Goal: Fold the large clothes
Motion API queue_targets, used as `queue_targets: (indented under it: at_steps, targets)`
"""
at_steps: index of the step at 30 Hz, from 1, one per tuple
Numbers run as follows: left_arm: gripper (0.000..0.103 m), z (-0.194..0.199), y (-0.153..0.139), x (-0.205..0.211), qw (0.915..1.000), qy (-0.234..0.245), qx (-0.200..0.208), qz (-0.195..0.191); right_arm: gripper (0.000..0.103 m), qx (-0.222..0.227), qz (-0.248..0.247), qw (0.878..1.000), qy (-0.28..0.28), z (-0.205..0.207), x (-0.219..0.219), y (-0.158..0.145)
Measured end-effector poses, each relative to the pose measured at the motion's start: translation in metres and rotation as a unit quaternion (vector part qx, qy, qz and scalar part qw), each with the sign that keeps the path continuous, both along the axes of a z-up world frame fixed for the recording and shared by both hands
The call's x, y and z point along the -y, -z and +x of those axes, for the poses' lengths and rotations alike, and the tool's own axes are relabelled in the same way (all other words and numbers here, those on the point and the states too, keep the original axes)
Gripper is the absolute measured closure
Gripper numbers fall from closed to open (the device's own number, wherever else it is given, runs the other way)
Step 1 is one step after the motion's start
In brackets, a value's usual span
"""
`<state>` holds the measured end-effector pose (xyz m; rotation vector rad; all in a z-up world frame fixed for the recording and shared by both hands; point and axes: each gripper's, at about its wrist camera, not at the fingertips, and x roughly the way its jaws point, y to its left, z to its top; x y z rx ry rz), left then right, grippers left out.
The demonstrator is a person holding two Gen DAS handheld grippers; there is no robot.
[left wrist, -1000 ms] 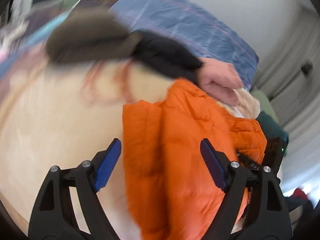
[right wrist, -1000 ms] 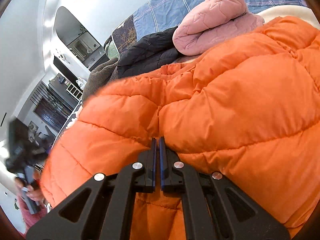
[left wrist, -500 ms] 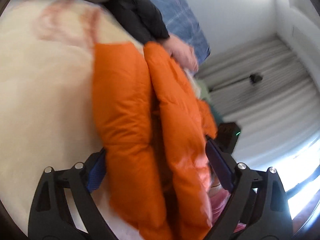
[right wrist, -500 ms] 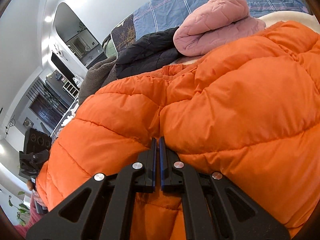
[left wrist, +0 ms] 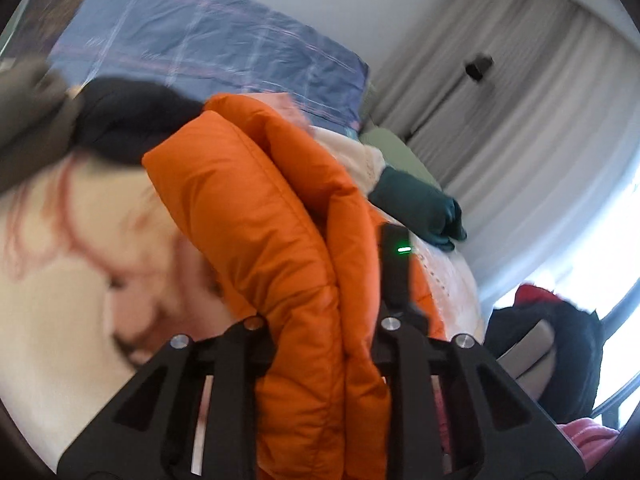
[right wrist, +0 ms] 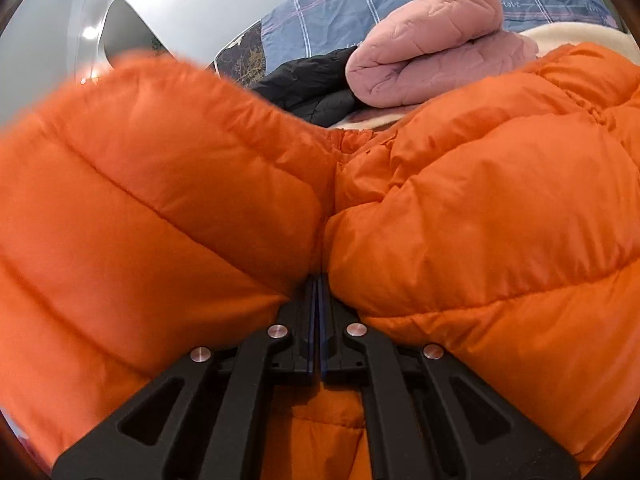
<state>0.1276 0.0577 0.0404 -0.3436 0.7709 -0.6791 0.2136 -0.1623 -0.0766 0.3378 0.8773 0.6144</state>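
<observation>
An orange puffer jacket [left wrist: 256, 216] lies on a cream blanket [left wrist: 60, 320] on the bed. In the left wrist view my left gripper [left wrist: 320, 332] is shut on a thick fold of the jacket, which bulges up between the jaws and hides the fingertips. In the right wrist view the jacket [right wrist: 480, 220] fills most of the frame. My right gripper [right wrist: 319, 292] is shut on a seam of it, and the padding swells on both sides of the jaws.
A folded pink jacket [right wrist: 432, 40] and a black garment [right wrist: 312, 88] lie behind the orange one. A blue checked quilt [left wrist: 208, 48] covers the head of the bed. A dark green garment [left wrist: 416, 204] lies at the bed's edge. Grey curtains [left wrist: 520, 120] hang at right.
My left gripper has closed from wide open onto a fold of the orange jacket. In the right wrist view the jacket's left part has risen and now hides the room.
</observation>
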Motion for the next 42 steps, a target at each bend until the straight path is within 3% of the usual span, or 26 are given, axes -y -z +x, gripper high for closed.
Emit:
queue_targets:
  at_steps: [4,7,10,12,14,18,22,28,31,34,39,42]
  targets:
    - [0.077,0.007,-0.022,0.064,0.998,0.007,0.009,0.062,0.102,-0.024,0.001,0.999,0.026,0.002,0.009,-0.003]
    - [0.071,0.002,-0.031,0.101,0.9924,0.001,0.036,0.118,0.101,-0.043,-0.023,0.997,0.057,-0.007,0.024,-0.022]
    - [0.068,0.001,-0.038,0.124,0.9877,0.001,0.054,0.146,0.094,0.028,-0.082,0.993,0.086,-0.039,0.057,-0.065]
    - [0.067,0.002,-0.039,0.135,0.9857,-0.001,0.055,0.159,0.086,0.076,-0.101,0.987,0.101,-0.061,0.09,-0.087]
    - [0.066,0.003,-0.039,0.14,0.9847,0.002,0.055,0.166,0.086,0.088,-0.094,0.983,0.133,-0.077,0.135,-0.094]
    - [0.063,0.008,-0.038,0.16,0.9846,0.013,0.054,0.166,0.086,0.04,-0.037,0.984,0.172,-0.08,0.2,-0.058]
    - [0.053,0.014,-0.028,0.201,0.9807,0.046,0.056,0.182,0.088,0.008,0.029,0.987,0.157,-0.07,0.208,-0.014]
    - [0.031,0.024,0.03,0.283,0.9597,0.107,0.057,0.254,0.088,0.025,0.045,0.986,0.16,-0.071,0.213,-0.002]
    - [0.027,0.022,0.042,0.294,0.9596,0.118,0.068,0.246,0.089,0.03,0.029,0.984,0.176,-0.076,0.216,-0.003]
    - [0.026,0.021,0.047,0.294,0.965,0.131,0.066,0.217,0.088,0.042,-0.013,0.981,0.188,-0.084,0.214,-0.008]
    - [0.026,0.028,0.041,0.279,0.9791,0.14,0.037,0.143,0.085,0.053,-0.073,0.979,0.185,-0.092,0.204,-0.013]
    - [0.026,0.03,0.034,0.271,0.9826,0.155,0.028,0.099,0.084,0.051,-0.087,0.977,0.188,-0.1,0.207,-0.018]
